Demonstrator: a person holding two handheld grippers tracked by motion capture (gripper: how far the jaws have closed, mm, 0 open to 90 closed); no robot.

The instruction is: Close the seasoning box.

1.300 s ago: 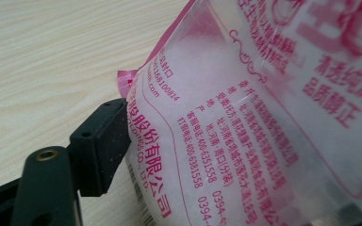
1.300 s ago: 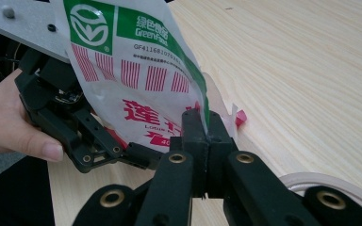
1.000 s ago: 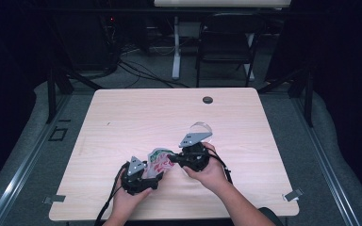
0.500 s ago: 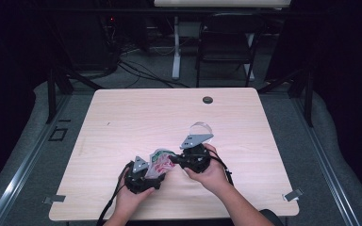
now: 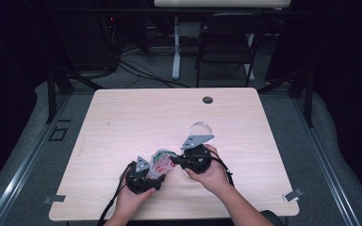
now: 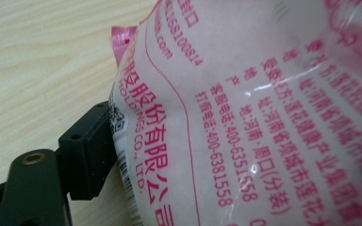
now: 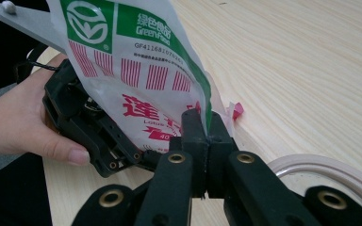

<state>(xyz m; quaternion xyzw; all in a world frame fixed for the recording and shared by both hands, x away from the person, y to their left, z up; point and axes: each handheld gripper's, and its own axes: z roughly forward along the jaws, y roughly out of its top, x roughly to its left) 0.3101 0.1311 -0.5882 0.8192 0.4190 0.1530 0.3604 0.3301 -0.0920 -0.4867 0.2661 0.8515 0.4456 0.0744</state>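
A soft plastic packet (image 5: 159, 162) with red and green print hangs between both grippers near the table's front edge. My right gripper (image 5: 174, 160) comes in from the right. In the right gripper view its jaws (image 7: 206, 125) are shut on the packet's (image 7: 141, 61) lower edge. My left gripper (image 5: 150, 175) holds the packet from the left and below. In the left gripper view the packet (image 6: 264, 117) bulges close to the camera. One black finger (image 6: 87, 150) presses on its side and the other is hidden behind it. A hand (image 7: 23, 122) holds the left gripper (image 7: 89, 136).
A clear round rim (image 5: 201, 127) lies on the wooden table (image 5: 122, 122) just beyond my right gripper and shows again as a pale rim (image 7: 320, 167). A small black disc (image 5: 208, 100) sits near the far edge. A chair (image 5: 226, 42) stands behind the table.
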